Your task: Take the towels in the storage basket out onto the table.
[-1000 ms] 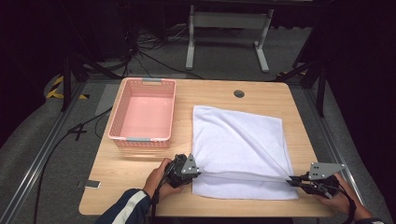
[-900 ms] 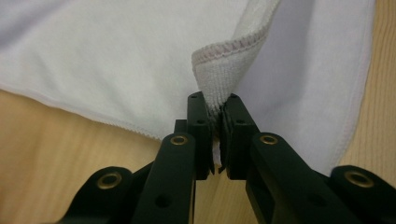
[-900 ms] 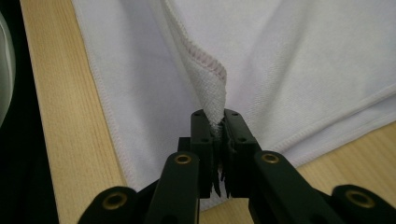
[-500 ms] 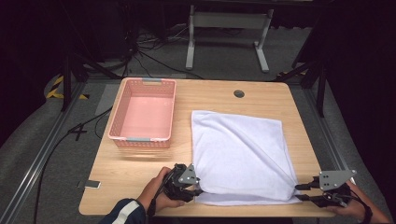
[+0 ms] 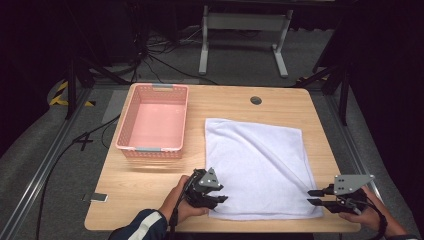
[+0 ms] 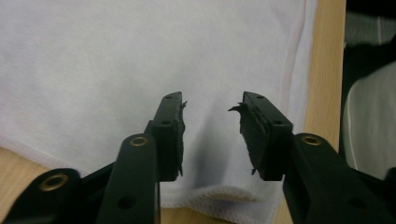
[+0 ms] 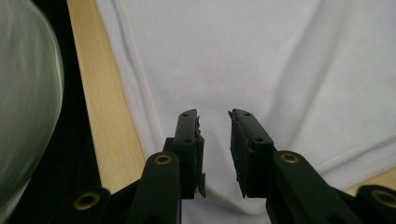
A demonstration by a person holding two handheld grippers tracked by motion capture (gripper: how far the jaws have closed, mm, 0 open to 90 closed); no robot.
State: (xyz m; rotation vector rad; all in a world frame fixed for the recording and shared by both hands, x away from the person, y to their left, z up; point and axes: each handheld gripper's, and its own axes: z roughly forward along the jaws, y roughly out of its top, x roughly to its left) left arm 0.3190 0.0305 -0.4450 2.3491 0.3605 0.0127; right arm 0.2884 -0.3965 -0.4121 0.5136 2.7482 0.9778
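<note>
Lying flat on the right half of the wooden worktop [image 5: 150, 190], the white towel [image 5: 260, 165] is spread out as one rough rectangle, slightly skewed, with soft creases running across it and a stitched hem along the near edge. Terry-like surface, no stains seen. Left hand-held gripper [image 5: 220, 199] sits at the towel's near left corner, jaws apart with nothing pinched; in the left gripper view the left hand-held gripper [image 6: 212, 121] hovers over the cloth just inside the hem, its jaws having just been closing, with no cloth between them. Right hand-held gripper [image 5: 314, 197] is at the near right corner, also released; the right gripper view shows the right hand-held gripper [image 7: 215, 140] above cloth near the side edge, jaws a narrow gap apart, just been closing, nothing clamped. Pink basket [image 5: 150, 150] stands to the left of the towel, apart from it.
</note>
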